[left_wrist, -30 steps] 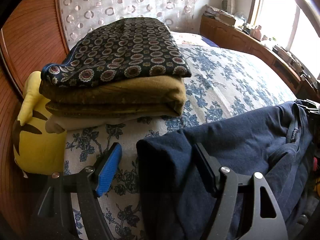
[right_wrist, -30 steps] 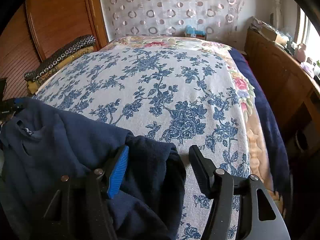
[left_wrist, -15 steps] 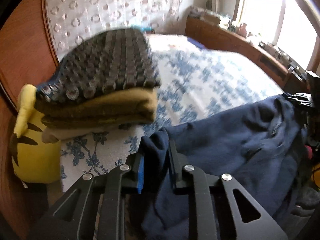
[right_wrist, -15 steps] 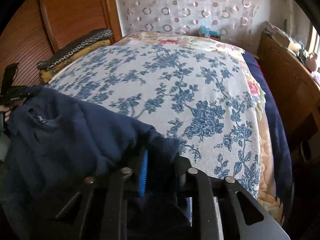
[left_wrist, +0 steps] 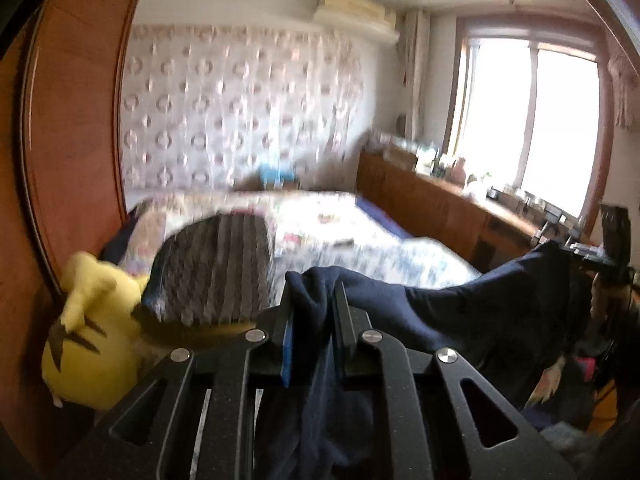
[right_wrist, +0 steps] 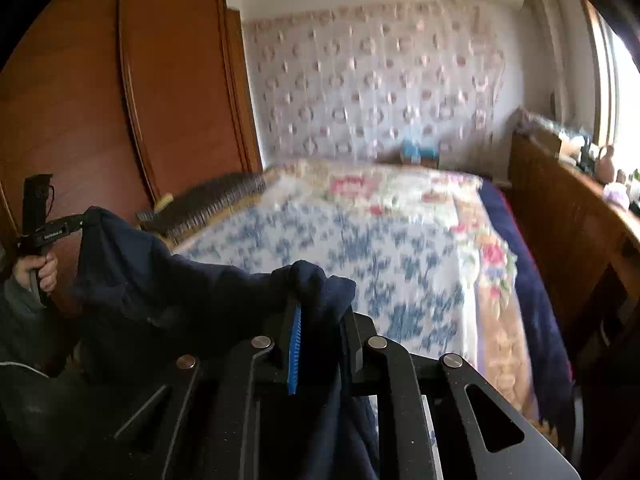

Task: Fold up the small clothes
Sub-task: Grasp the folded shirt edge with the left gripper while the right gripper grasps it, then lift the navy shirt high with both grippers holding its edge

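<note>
Left wrist view: left gripper [left_wrist: 313,322] angled slightly down, jaws just drawn in and pinching a bunched corner of the navy garment [left_wrist: 472,312]. Cloth stretched taut from there to the right, raised off the bed [left_wrist: 384,236], its far end at the right gripper [left_wrist: 580,254] at the frame's edge. Left of it, a blurred stack of folded clothes [left_wrist: 212,276], dark patterned piece on top, with a yellow plush [left_wrist: 92,344] beside it against the wooden wardrobe [left_wrist: 76,120].

Right wrist view: right gripper [right_wrist: 320,312] likewise tilted a little downward, jaws just closed in and clamped on the garment's [right_wrist: 168,280] other corner, fabric bulging above the pads and hanging below. Garment spanning left, clear of the floral bed [right_wrist: 360,256], up to the left gripper [right_wrist: 86,216], gripped by a hand [right_wrist: 38,272] around its upright handle. Folded stack [right_wrist: 204,204] at the bed's far left edge.
</note>
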A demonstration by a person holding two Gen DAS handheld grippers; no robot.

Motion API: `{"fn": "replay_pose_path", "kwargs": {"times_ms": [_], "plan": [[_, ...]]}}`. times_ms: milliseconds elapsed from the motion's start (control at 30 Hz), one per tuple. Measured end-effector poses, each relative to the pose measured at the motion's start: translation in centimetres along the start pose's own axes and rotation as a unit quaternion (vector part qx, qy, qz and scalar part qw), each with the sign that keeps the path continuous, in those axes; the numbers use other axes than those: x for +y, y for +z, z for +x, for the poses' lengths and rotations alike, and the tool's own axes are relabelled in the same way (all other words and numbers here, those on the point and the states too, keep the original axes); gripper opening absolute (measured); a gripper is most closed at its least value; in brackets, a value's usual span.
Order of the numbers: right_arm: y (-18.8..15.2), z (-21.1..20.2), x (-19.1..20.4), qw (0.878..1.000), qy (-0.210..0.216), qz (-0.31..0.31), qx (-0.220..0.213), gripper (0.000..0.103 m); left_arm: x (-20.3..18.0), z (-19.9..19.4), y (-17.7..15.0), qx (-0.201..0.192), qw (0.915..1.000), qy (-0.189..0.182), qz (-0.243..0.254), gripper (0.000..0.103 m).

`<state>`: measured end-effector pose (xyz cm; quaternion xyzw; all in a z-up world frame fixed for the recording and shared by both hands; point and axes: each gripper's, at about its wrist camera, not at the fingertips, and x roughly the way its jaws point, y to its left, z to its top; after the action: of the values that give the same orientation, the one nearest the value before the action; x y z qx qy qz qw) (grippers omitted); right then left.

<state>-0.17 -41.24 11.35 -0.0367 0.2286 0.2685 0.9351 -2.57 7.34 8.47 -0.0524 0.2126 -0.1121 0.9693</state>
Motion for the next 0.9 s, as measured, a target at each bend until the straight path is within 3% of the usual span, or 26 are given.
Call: {"fn": "replay_pose_path", "kwargs": {"times_ms": [267,567,900], "plan": [[2.2,-5.6,1.5,0.998,-0.006,-0.014,-0.061,0.015,-1.1,-3.9,4.0,-0.068,0.9976,-0.01,0.008,0.016],[2.4,-10.9,4.4,0.991,-0.019,-0.049,-0.125,0.015,-2.2,-8.0,8.1,-0.133,0.9906,-0.004,0.032,0.016],[4.3,-14.9,6.2,0.974,-0.076,-0.098,-0.188,0.015,-3.1,-11.1,12.9,-0.197,0.9779,0.015,0.068,0.016]]}}
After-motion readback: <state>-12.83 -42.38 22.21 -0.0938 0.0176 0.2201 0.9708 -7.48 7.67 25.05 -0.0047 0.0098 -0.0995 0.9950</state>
